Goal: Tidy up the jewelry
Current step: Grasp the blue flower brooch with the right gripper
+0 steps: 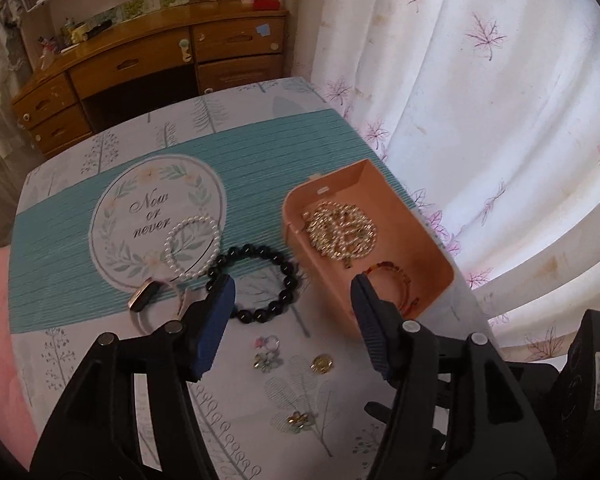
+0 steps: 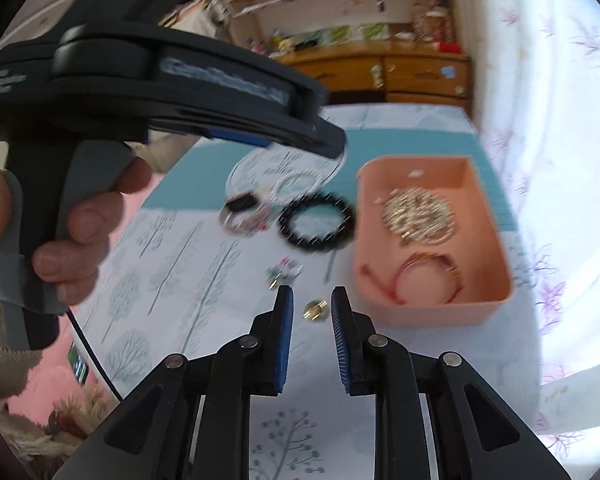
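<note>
A pink box (image 1: pixel 416 240) (image 2: pixel 484 216) holds a pearl and gold necklace pile (image 1: pixel 340 230) (image 2: pixel 418 212) and a red cord bracelet (image 1: pixel 396 276) (image 2: pixel 428 276). On the cloth lie a black bead bracelet (image 1: pixel 256 280) (image 2: pixel 318 222), a white pearl bracelet (image 1: pixel 192 248) (image 2: pixel 296 186), a pink band with a metal clasp (image 1: pixel 148 300) (image 2: pixel 240 212), a gold round piece (image 1: pixel 321 363) (image 2: pixel 315 311) and small flower pieces (image 1: pixel 268 354) (image 2: pixel 284 272). My left gripper (image 1: pixel 292 284) is open and empty above the black bracelet. My right gripper (image 2: pixel 311 294) is open, its fingertips either side of the gold piece.
Another flower piece (image 1: pixel 298 420) lies near the front. The table carries a teal and white printed cloth (image 1: pixel 80 272). White curtains (image 1: pixel 480 100) hang on the right. A wooden desk (image 1: pixel 148 64) stands behind the table. The left gripper's body (image 2: pixel 140 80) fills the right wrist view's upper left.
</note>
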`<state>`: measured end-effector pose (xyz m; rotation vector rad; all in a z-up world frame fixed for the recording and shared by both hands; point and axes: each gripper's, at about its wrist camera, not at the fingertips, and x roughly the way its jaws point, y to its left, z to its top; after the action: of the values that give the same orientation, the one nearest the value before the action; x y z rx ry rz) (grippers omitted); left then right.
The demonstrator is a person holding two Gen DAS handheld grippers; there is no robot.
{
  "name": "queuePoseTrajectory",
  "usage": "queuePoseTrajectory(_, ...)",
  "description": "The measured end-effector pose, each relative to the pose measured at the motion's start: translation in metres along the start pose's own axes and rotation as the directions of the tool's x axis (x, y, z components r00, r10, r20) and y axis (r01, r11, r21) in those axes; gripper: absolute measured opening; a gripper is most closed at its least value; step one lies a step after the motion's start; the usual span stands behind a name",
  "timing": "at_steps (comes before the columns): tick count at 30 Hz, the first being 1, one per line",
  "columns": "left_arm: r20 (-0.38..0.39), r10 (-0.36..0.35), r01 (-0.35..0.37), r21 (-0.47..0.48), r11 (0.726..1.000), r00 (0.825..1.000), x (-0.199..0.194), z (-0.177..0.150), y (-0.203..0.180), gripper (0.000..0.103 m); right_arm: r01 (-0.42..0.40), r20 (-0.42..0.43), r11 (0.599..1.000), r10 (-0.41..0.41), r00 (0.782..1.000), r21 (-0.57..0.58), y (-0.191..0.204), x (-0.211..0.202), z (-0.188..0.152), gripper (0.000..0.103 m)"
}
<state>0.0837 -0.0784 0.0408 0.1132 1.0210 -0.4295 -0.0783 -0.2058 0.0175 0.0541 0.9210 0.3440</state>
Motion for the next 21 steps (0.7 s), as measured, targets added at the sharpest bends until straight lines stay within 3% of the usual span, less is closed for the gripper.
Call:
queuePoseTrajectory(3,-0.011,0.045,-0.045,-0.038,0.998,0.999,-0.003,-0.028,0.024,0.057,-0.048,-0.067,0.999,0.047,0.997,-0.013,0.013,0.020,-0.009,0.023)
queuePoseTrajectory(6,-0.016,0.092,-0.092,-0.057,0.994,0.996,-0.006,-0.059,0.042,0.057,-0.089,-0.124,0.996,0.087,0.988,-0.012,0.024,0.037,-0.019,0.036)
queuePoseTrajectory(10,-0.045,0.127,-0.131,-0.102,0.986,0.991,-0.008,-0.099,0.067,0.057,-0.120,-0.179,0.993,0.118,0.977,0.001,0.031,0.056,-0.026,0.036)
queuePoseTrajectory(15,-0.083,0.126,-0.140,-0.186,0.973,0.989,-0.007,-0.135,0.089,0.057,-0.124,-0.218,0.992,0.116,0.969,-0.019,0.044,0.072,-0.029,0.036)
queuePoseTrajectory(21,-0.099,0.103,-0.124,-0.238,0.963,0.990,-0.002,-0.154,0.097,0.057,-0.068,-0.254,0.994,0.043,0.966,-0.090,0.064,0.093,-0.031,0.036)
